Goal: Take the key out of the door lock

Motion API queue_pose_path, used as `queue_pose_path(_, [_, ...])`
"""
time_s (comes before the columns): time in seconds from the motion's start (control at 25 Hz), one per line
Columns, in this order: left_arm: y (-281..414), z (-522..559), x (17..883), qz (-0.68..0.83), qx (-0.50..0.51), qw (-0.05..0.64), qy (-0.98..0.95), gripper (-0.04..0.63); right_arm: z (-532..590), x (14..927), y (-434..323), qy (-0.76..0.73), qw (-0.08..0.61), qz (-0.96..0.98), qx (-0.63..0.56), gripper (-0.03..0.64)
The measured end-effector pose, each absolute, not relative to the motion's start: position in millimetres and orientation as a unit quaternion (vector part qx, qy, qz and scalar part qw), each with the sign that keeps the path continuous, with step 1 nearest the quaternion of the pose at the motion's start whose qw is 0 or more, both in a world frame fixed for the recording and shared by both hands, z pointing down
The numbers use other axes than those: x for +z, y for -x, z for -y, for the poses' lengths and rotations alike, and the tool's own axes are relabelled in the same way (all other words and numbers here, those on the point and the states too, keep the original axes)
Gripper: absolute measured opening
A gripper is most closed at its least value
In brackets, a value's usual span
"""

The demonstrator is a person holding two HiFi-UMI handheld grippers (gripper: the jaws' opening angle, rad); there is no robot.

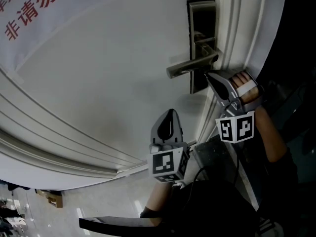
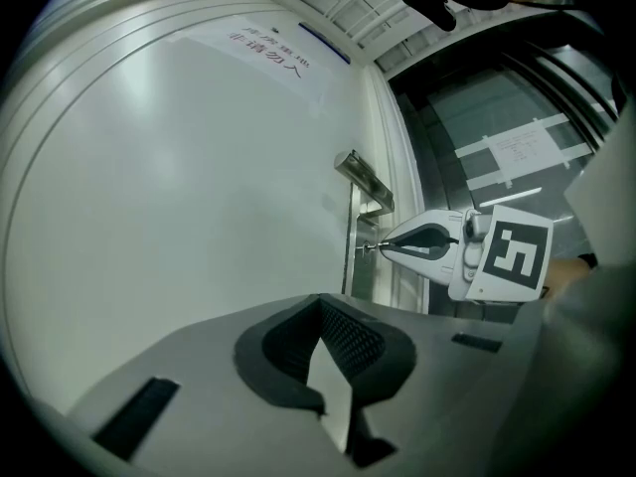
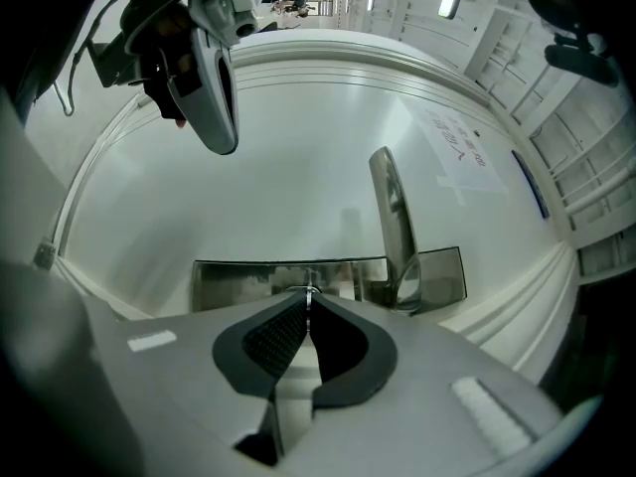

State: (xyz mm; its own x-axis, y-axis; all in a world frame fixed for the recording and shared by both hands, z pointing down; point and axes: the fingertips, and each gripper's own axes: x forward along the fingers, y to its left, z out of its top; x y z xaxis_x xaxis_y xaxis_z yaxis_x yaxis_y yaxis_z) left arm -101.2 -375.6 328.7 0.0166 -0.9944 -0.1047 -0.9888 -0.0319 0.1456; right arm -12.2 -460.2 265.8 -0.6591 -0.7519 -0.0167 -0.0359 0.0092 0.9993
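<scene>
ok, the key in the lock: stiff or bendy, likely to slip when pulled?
Probably stiff: the key looks like a thin metal blade. Slip is possible, since the right tongs pinch only its narrow end at their tips. Likely light: it is tiny beside the lock plate.

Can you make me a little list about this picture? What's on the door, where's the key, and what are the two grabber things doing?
door: white, with a paper sign in red print
lock plate: dark metal, near the door's edge
handle: silver lever on the plate
key: thin and metal, at the plate beside the handle
right gripper: jaws shut on the key
left gripper: held back from the door, jaws together, nothing between them
job: the key is not out yet, it seems
</scene>
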Motion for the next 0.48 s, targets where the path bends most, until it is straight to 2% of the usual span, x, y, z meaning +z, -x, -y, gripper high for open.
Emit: queue_pose_path(0.48, [102.6, 368.6, 328.2, 0.696, -0.091, 0.033, -0.711, 0.0, 459.9, 266.5, 12.7, -0.305, 0.287, 0.644, -0.64, 0.011])
